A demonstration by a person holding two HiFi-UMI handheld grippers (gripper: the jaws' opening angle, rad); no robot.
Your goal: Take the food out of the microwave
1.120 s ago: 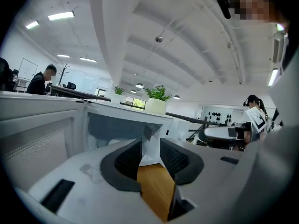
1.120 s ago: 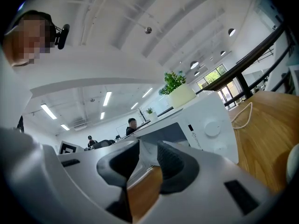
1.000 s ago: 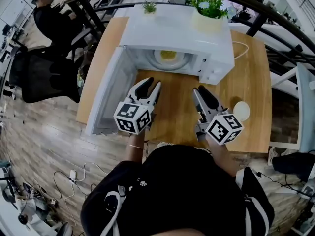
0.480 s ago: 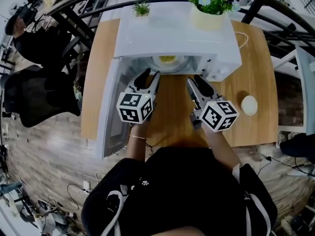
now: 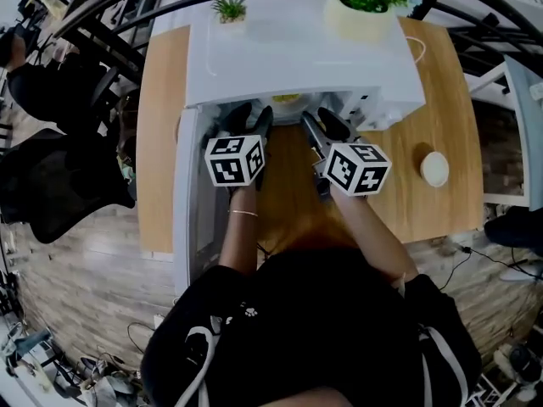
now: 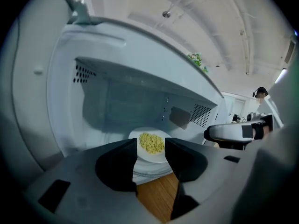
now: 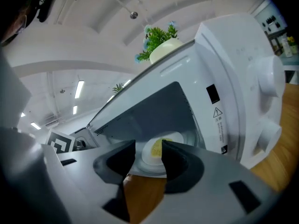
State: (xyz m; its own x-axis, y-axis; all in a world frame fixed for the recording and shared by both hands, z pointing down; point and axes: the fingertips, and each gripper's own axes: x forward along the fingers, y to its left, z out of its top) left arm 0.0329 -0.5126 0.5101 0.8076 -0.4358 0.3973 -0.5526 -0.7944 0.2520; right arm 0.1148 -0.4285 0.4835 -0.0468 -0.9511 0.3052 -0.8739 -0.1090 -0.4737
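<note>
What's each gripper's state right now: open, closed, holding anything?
Left gripper: open, holding nothing; plate of food lies ahead in the microwave.
Right gripper: open, holding nothing.

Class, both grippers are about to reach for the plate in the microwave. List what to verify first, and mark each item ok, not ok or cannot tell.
1. Microwave door open: ok.
2. Plate with yellow food inside, in sight of both grippers: ok.
3. Left gripper jaws apart, nothing between them: ok.
4. Right gripper jaws apart, nothing between them: ok.
5. Grip on the plate: not ok, neither gripper touches it.
6. Plate cool enough to handle: cannot tell.
</note>
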